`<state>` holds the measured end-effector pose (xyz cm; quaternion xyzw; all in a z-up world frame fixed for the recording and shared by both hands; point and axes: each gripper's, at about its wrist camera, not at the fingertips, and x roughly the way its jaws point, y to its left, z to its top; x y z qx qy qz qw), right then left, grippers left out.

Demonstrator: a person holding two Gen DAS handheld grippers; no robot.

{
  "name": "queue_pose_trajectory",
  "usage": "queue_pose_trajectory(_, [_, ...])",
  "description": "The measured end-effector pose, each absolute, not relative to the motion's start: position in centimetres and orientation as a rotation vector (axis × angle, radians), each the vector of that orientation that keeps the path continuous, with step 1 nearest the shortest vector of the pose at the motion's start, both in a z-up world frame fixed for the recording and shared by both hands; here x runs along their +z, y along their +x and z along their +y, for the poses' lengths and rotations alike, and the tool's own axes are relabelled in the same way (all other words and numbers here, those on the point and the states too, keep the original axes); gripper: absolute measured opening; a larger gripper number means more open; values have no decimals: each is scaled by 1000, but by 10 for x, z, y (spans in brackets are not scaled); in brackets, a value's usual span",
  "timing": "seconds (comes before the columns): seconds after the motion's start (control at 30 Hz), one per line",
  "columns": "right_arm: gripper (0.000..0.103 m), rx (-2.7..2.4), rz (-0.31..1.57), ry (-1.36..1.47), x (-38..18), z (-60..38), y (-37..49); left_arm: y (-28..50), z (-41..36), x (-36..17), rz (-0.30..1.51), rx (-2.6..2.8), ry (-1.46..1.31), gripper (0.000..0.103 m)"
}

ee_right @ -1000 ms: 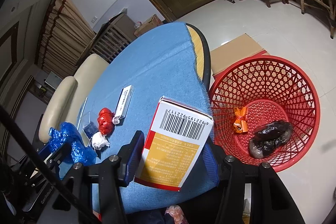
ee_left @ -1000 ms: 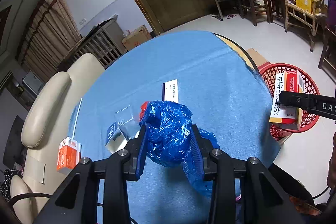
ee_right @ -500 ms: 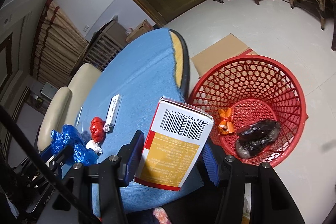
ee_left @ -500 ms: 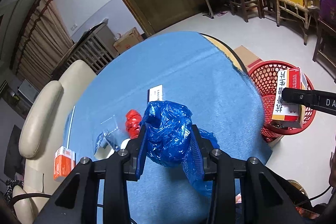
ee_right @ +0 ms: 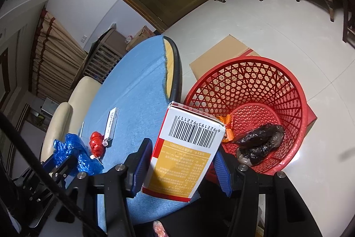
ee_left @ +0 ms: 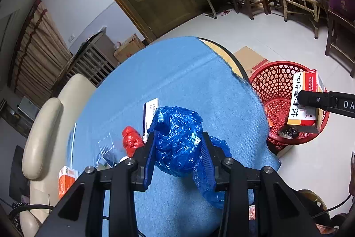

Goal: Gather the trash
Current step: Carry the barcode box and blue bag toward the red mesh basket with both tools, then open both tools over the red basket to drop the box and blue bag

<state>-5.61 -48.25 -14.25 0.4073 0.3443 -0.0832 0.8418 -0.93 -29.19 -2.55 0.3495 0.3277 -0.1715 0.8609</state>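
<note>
Trash: a crumpled blue plastic bag (ee_left: 177, 139) is pinched between the blue pads of the left hand-held gripper (ee_left: 177, 148), held up above the near part of the tabletop (ee_left: 177, 72), a loose tail of bag hanging past the right pad. A white, red and orange carton (ee_right: 188, 148) with a barcode on its top end is clamped in the right hand-held gripper (ee_right: 184, 161), tilted, up in the air at the tabletop's right edge, just beside the red basket (ee_right: 295, 90). In the left wrist view the carton sits in front of the basket's opening.

The basket stands on the floor against the tabletop's right edge, on a flat piece of cardboard (ee_right: 221, 52). Inside it: a dark crumpled bag (ee_right: 257, 143) and an orange scrap (ee_right: 228, 126).

On the blue cloth covering the round tabletop: a red crumpled wrapper (ee_left: 131, 141) near the front-left, a long white box (ee_left: 149, 110) touching or just beside it, farther in, some clear plastic packaging (ee_left: 106, 148) further left, and an orange-and-white box (ee_left: 65, 179) at the left edge. A small white wad sits next to the red wrapper in the right wrist view. A cream chair (ee_left: 42, 137) stands off the tabletop's left side.
</note>
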Motion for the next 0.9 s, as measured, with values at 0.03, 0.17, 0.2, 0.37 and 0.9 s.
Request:
queue_pose_trajectory(0.03, [57, -177, 726, 866, -143, -484, -58, -11, -293, -26, 686, -362, 736, 40])
queue_pose_trajectory(0.17, [57, -185, 718, 879, -145, -490, -62, -14, -299, -26, 675, -372, 753, 40])
queue_pose_trajectory(0.2, [57, -187, 717, 883, -145, -492, -62, -15, -301, -26, 675, -375, 757, 40])
queue_pose_trajectory(0.37, [57, -199, 713, 902, -149, -499, -69, -20, -308, -25, 667, -389, 778, 40])
queue_pose_trajectory(0.9, [57, -237, 708, 961, -165, -521, -85, -34, -338, -26, 650, -429, 837, 40])
